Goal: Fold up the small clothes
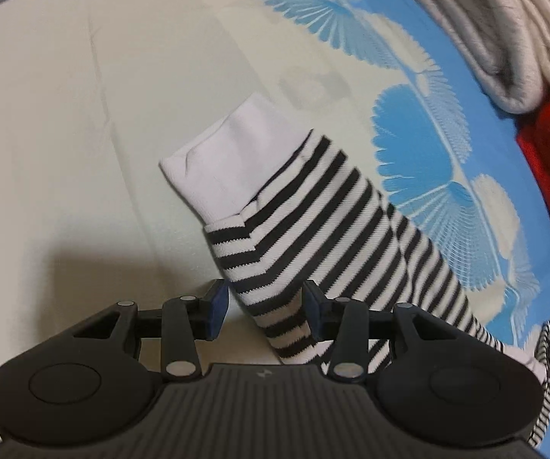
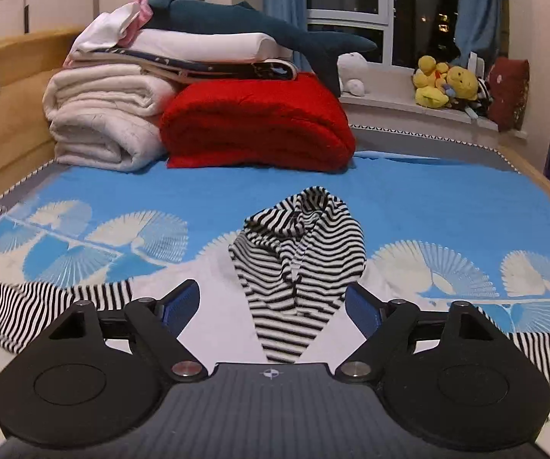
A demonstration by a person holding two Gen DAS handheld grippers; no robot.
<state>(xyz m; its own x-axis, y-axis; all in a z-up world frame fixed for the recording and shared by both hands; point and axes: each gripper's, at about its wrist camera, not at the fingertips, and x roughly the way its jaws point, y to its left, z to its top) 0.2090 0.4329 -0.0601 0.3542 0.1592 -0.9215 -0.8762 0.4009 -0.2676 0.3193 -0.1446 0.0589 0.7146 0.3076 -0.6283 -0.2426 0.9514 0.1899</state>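
A small black-and-white striped hooded top lies on the bed. In the left wrist view its sleeve (image 1: 313, 229) with a white cuff (image 1: 229, 160) stretches away from me. My left gripper (image 1: 265, 306) is open, its blue pads on either side of the sleeve's near part. In the right wrist view the striped hood (image 2: 297, 252) lies bunched ahead, with a sleeve (image 2: 56, 306) spread to the left. My right gripper (image 2: 273, 302) is open and empty, low over the garment's white body just below the hood.
The bed has a blue and cream fan-patterned sheet (image 2: 198, 199). At the back are rolled cream blankets (image 2: 98, 122), a red blanket (image 2: 255, 122) and a plush shark (image 2: 259, 26) on folded linens. A wooden bed frame (image 2: 3, 114) runs along the left. Plush toys (image 2: 447, 84) sit on the windowsill.
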